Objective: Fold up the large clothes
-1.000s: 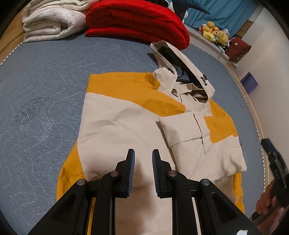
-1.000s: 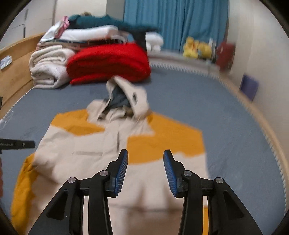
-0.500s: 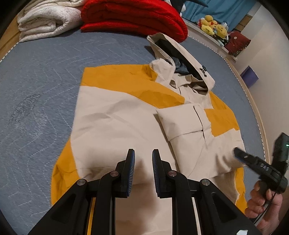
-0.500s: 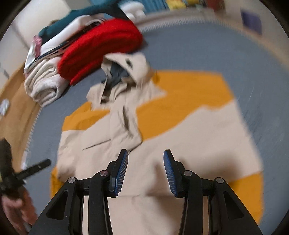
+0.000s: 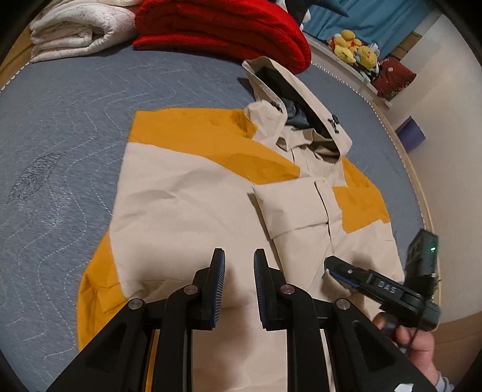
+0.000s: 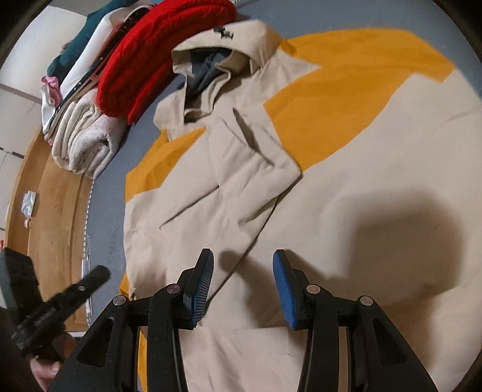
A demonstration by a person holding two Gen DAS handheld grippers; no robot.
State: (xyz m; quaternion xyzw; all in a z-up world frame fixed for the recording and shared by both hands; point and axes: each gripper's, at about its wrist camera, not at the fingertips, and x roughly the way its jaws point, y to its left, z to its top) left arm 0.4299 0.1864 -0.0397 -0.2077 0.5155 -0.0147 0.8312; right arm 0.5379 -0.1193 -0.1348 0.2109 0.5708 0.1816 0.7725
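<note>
- A beige-and-yellow hooded jacket (image 5: 192, 211) lies flat on the bed (image 5: 60, 126), front up, hood toward 12 o'clock, spread ready for folding.
- The left hand-held gripper (image 5: 239, 271) hovers released above the hem.
- The right hand-held gripper (image 6: 243, 271), also released, hangs over the chest at 6 o'clock.

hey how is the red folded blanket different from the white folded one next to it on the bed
The red blanket is bright red and looks knitted; the white blanket is off-white and fleecy. The red blanket lies right by the jacket's hood; the white blanket sits farther from the jacket, toward the wooden bed edge. Both are folded into thick bundles, side by side at the far end of the grey mattress.
</note>
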